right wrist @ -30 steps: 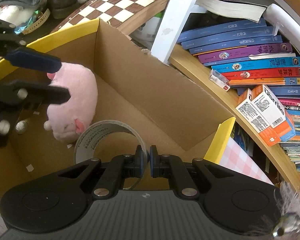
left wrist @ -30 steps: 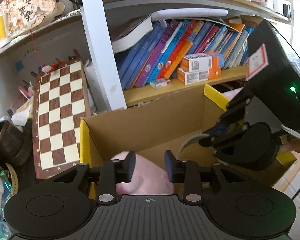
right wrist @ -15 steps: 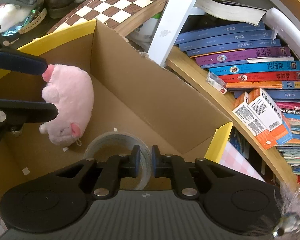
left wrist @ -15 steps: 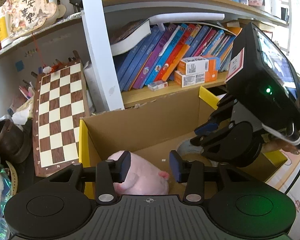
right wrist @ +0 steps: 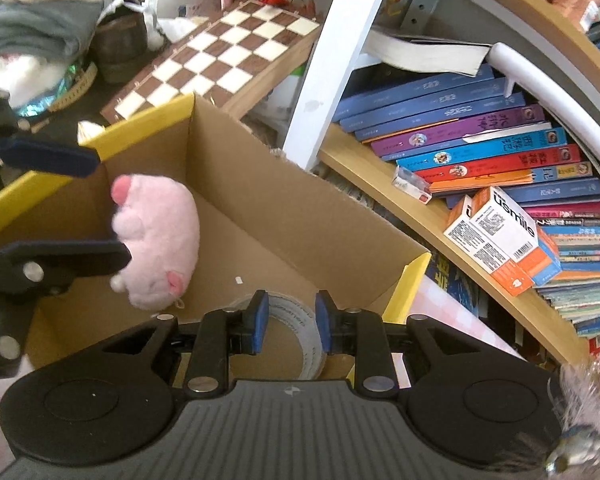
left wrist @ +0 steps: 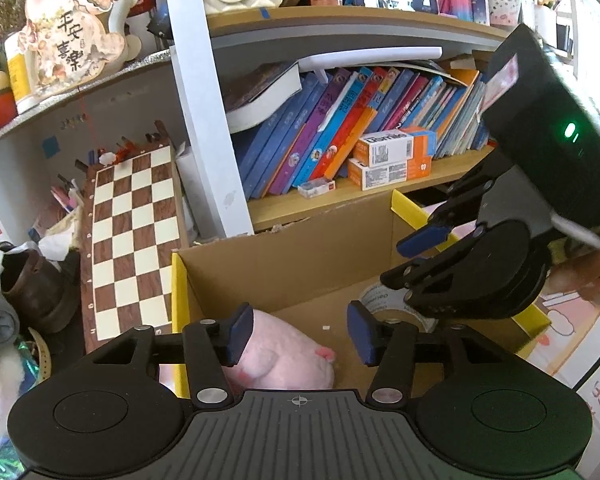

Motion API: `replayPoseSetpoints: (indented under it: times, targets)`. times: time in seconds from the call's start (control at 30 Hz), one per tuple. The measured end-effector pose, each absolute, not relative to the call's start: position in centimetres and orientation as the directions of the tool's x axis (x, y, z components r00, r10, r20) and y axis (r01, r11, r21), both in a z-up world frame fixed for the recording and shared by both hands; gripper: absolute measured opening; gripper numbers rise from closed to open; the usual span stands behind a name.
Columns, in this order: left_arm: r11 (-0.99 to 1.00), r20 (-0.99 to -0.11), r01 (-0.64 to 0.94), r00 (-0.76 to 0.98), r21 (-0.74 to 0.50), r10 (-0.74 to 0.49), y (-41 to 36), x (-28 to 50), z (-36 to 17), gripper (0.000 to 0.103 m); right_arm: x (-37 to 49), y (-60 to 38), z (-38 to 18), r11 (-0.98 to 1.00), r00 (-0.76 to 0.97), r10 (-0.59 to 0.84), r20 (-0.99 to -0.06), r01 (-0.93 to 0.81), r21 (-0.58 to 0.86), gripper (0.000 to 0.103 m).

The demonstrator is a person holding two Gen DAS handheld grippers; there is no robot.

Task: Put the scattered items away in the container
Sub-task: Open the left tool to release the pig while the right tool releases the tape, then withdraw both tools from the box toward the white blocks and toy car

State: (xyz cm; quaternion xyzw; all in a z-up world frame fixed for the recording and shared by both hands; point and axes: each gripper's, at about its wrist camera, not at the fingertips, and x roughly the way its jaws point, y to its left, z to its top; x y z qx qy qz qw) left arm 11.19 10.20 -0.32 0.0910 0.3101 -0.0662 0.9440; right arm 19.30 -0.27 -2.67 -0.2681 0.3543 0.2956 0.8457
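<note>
A pink plush toy (left wrist: 284, 364) lies on the floor of the open cardboard box (left wrist: 300, 256); it also shows in the right wrist view (right wrist: 160, 240). A roll of clear tape (right wrist: 296, 332) lies flat in the box (right wrist: 292, 208) and shows behind the right gripper in the left wrist view (left wrist: 384, 300). My left gripper (left wrist: 300, 332) is open and empty above the plush. My right gripper (right wrist: 290, 320) is open and empty above the tape roll.
A yellow-edged flap (left wrist: 178, 312) rims the box. A chessboard (left wrist: 132, 240) leans at the left. A bookshelf with books (left wrist: 340, 136) and small cartons (right wrist: 500, 236) stands right behind the box. A brown shoe (left wrist: 28, 292) and clothing lie at the left.
The left gripper let go of the plush, which dropped onto the box floor. The right gripper let go of the tape roll, now flat. Both grippers opened wider and rose.
</note>
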Motion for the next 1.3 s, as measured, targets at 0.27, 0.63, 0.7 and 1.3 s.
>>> replayPoseSetpoints:
  times: [0.27, 0.63, 0.7, 1.3]
  targets:
    - [0.986, -0.609, 0.126, 0.793, 0.107, -0.036, 10.7, 9.1, -0.1, 0.074, 17.2, -2.4, -0.4, 0.763, 0.580, 0.338, -0.741, -0.630, -0.145, 0.031]
    - [0.997, -0.610, 0.048, 0.793, 0.059, -0.002, 11.0, 6.5, 0.8, 0.085, 13.8, -5.1, 0.8, 0.815, 0.574, 0.355, -0.738, -0.577, -0.057, 0.051]
    - [0.997, -0.607, 0.046, 0.795, 0.064, 0.002, 10.7, 6.0, 1.0, 0.086, 13.3, -5.5, 0.8, 0.820, 0.575, 0.355, -0.737, -0.570, -0.050, 0.054]
    - [0.999, -0.622, 0.011, 0.783, 0.051, 0.023, 8.1, 3.8, 1.5, 0.091, 9.3, -9.1, -0.9, 0.851, 0.566, 0.345, -0.749, -0.525, -0.005, 0.081]
